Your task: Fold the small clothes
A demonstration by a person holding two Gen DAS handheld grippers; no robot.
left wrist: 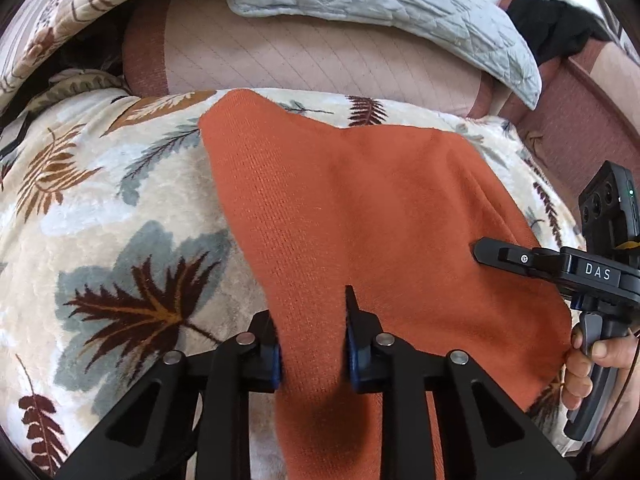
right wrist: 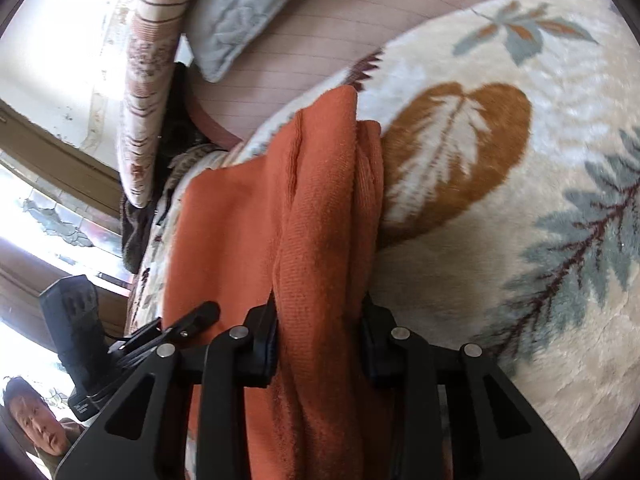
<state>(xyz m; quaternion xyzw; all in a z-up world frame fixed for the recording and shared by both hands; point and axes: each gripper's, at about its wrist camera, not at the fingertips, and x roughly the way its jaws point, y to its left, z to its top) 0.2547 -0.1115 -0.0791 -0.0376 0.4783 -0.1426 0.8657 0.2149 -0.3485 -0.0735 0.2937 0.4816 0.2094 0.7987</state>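
Observation:
An orange knit garment [left wrist: 360, 200] lies spread on a leaf-patterned fleece blanket [left wrist: 120, 200]. Its near edge is lifted and runs between the fingers of my left gripper [left wrist: 312, 312], which is shut on it. In the right wrist view a bunched fold of the same orange garment [right wrist: 320, 220] is clamped in my right gripper [right wrist: 320, 308]. That right gripper [left wrist: 486, 254] shows at the garment's right side in the left wrist view, with a hand [left wrist: 592, 360] on its handle. The left gripper [right wrist: 200, 314] shows at the lower left of the right wrist view.
Beyond the blanket lie a pink quilted sheet [left wrist: 280, 52], a grey quilted pillow [left wrist: 400, 4] and a dark cloth [left wrist: 552, 20]. A striped floral quilt [right wrist: 148, 80] is heaped at the far left by a window [right wrist: 48, 200]. A person [right wrist: 36, 420] is at the lower left.

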